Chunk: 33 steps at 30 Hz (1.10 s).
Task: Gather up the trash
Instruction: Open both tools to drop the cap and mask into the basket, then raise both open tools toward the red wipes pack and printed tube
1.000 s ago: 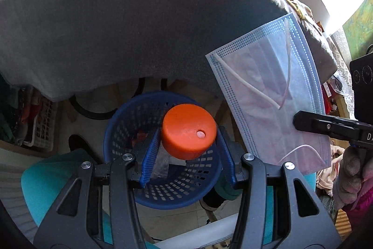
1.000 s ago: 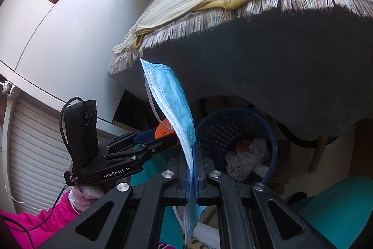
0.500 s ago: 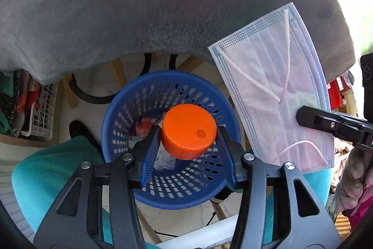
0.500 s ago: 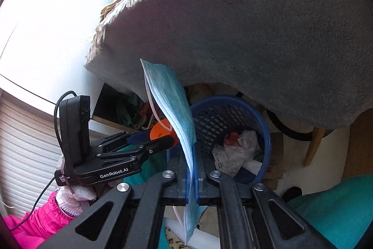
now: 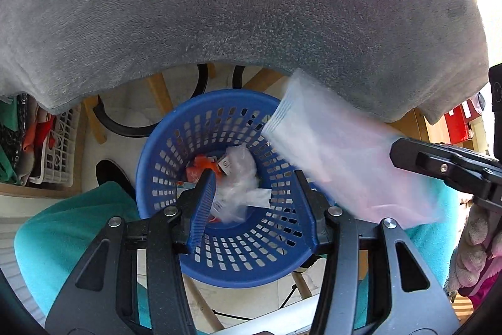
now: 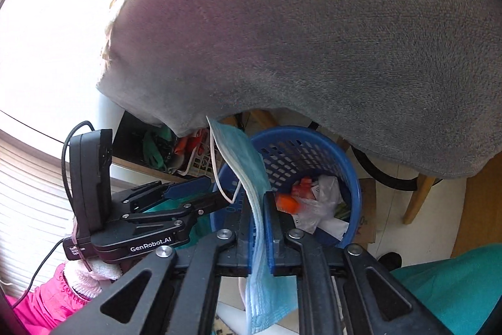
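Grey blanket [image 5: 235,5] fills twelve o'clock above the blue basket [image 5: 163,146]. Left gripper [image 5: 255,206] gapes empty over it; right gripper [image 6: 258,228] has parted, face mask [image 6: 248,168] loose between, motion-blurred at three o'clock.

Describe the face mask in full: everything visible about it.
The mask is a disposable, pleated surgical type, blue on one face and pale whitish on the other, of thin non-woven fabric as it looks. A white ear loop hangs from its left edge. It stands roughly upright, seen edge-on between the right tongs, whose jaws are slightly parted around it, so a firm grip cannot be confirmed. Its lower end droops below them. It is above the near rim of the blue basket. In the left view it is motion-blurred.
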{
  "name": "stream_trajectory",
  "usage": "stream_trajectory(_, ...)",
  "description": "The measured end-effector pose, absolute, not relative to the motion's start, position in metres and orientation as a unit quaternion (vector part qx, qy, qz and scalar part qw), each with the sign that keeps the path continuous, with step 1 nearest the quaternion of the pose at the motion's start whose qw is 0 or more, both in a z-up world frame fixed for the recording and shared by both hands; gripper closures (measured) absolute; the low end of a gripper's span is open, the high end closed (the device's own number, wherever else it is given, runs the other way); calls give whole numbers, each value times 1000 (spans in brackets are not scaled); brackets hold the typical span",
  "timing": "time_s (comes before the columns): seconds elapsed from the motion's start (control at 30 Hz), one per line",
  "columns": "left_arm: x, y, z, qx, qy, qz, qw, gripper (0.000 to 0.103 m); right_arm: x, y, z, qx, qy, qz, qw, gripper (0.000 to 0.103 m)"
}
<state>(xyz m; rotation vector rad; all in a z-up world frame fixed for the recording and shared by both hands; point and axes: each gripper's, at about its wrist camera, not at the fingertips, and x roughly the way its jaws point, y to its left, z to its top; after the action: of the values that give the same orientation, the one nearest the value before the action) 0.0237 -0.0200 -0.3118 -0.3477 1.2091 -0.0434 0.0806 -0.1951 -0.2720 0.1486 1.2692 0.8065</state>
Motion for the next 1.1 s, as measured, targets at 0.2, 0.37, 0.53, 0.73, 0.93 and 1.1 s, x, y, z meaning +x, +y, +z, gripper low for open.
stream_trajectory(0.2, 26, -20, -315, -159, 568, -20, 808, 45, 83, -197, -272, 60, 570, 356, 738, 56)
stream_trajectory(0.37, 26, -16, -316, -160, 564, -19, 810, 44, 84, -200, -269, 56, 566, 352, 743, 33)
stream_trajectory(0.53, 26, -15, -312, -158, 563, -16, 811, 44, 86, -200, -267, 49, 562, 350, 748, 22)
stream_trajectory(0.73, 24, -13, -301, -154, 557, -13, 816, 44, 84, -197, -259, 28, 548, 357, 756, 19)
stream_trajectory(0.93, 18, -9, -283, -150, 544, -18, 826, 44, 78, -195, -245, -2, 528, 369, 765, 15)
stream_trajectory(1.1, 9, -5, -253, -149, 515, -17, 844, 44, 73, -198, -223, -11, 501, 388, 774, 14)
